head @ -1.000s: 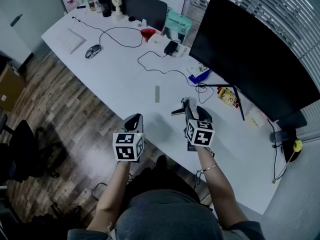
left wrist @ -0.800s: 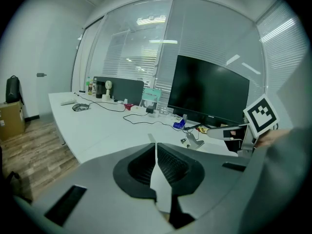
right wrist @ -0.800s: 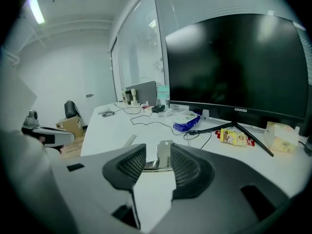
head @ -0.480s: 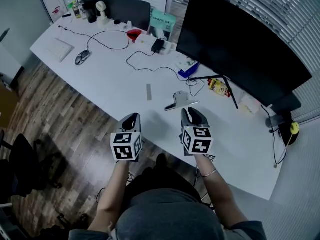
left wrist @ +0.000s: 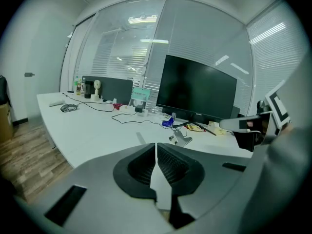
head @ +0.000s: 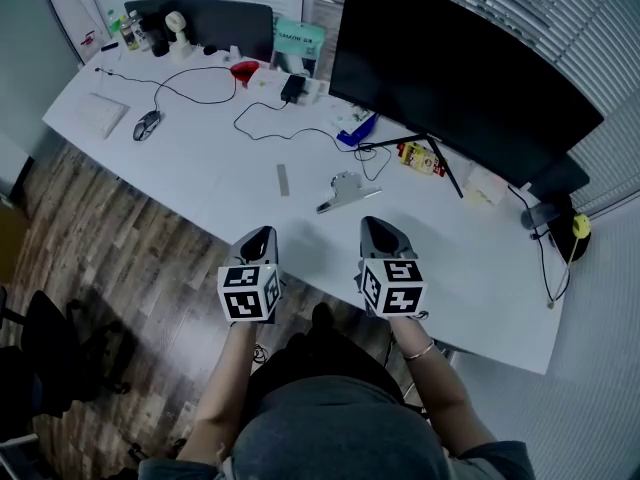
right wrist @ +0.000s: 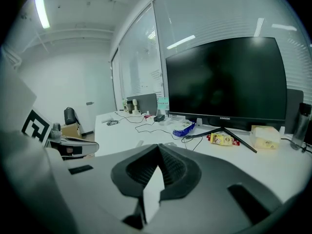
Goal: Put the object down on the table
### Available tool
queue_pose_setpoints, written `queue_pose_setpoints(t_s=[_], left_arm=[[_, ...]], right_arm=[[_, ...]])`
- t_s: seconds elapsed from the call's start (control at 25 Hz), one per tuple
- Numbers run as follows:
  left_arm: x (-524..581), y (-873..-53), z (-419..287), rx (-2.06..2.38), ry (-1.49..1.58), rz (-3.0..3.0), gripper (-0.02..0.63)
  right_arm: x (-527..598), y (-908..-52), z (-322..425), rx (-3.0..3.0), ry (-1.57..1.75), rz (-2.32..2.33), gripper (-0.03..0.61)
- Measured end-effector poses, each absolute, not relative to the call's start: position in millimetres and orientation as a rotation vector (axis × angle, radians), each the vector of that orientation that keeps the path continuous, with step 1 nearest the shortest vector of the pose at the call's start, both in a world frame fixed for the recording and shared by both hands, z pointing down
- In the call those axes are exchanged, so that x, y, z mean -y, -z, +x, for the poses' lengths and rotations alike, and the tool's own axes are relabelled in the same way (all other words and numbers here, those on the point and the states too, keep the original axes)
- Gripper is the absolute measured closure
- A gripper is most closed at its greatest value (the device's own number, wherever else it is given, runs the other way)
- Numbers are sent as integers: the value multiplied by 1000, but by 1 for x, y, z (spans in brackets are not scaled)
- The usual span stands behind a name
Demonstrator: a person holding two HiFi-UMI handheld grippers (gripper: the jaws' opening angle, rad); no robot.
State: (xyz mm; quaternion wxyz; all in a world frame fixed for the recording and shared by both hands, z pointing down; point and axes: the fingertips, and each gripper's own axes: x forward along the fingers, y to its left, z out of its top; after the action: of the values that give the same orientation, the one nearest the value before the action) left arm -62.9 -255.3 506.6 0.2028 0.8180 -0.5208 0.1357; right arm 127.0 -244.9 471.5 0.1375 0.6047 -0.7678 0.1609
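Observation:
The object, a silver metal clip (head: pixel 343 190), lies flat on the white table (head: pixel 200 158) in front of the monitor's stand; the left gripper view shows the clip (left wrist: pixel 183 138) too. My right gripper (head: pixel 378 226) hangs near the table's front edge, a short way back from the clip and apart from it. Its jaws have just been closing and now stand shut with nothing between them (right wrist: pixel 158 146). My left gripper (head: pixel 262 236) is held beside it at the table's edge, also shut and empty (left wrist: pixel 156 145).
A large black monitor (head: pixel 450 68) stands at the back right, with a snack packet (head: pixel 420 156) and a blue packet (head: pixel 357 128) by its stand. A grey strip (head: pixel 283 179) lies left of the clip. Cables, a mouse (head: pixel 147 123) and a red bowl (head: pixel 243 70) sit further left.
The right gripper has let go of the clip, drawn back toward the person and shut. The clip now rests on the table. The left gripper has barely moved.

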Motion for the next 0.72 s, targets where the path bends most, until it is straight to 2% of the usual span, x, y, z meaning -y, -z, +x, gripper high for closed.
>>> queue_pose_setpoints(t_s=[0.72], left_arm=[[240,-504,-52,1383,-416,2349,583]], right_arm=[[200,-470,128,2217,-491,1769,577]])
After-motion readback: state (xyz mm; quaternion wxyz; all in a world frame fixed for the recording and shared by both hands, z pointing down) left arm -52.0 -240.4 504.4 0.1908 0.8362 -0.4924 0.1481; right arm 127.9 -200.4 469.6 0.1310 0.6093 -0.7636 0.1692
